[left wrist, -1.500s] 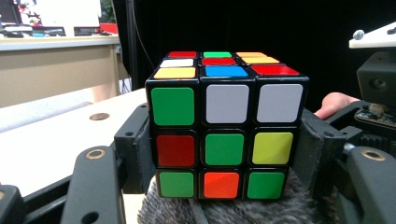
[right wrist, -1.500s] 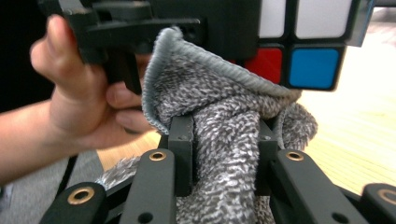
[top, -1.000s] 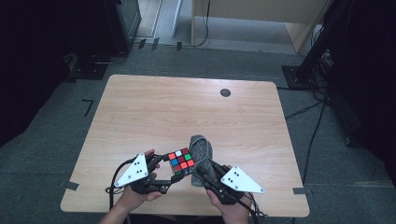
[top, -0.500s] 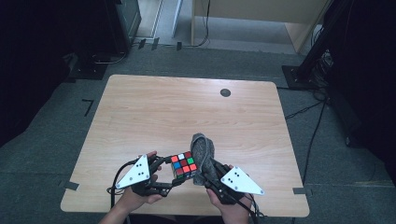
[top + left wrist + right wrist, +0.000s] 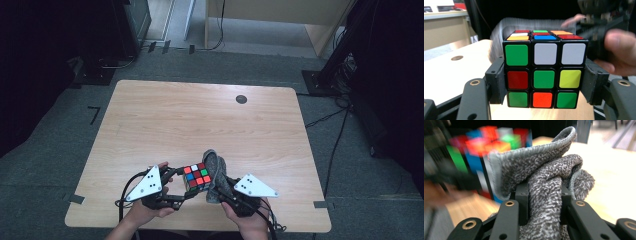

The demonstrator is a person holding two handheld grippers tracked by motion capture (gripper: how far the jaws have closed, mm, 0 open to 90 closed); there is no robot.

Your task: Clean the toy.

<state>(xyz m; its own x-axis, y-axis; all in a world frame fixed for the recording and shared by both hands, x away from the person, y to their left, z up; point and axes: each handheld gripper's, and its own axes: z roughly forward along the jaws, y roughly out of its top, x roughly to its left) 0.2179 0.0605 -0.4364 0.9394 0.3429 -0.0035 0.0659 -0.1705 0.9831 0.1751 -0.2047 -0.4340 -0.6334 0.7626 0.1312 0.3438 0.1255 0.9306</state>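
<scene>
left tool: clenched on the puzzle cube, its glossy square stickers in a black plastic grid, held between the flat pads | right tool: grasping a grey cloth, nubby terry with a ribbed hem, bunched between the pads, pressed against the cube's side | desk: pale wood grain | readable writing: none

At the near edge of the pale wooden table, the left gripper clamps a multicoloured puzzle cube; the right gripper presses a crumpled grey towelling cloth (bunched upward) against its side.
</scene>
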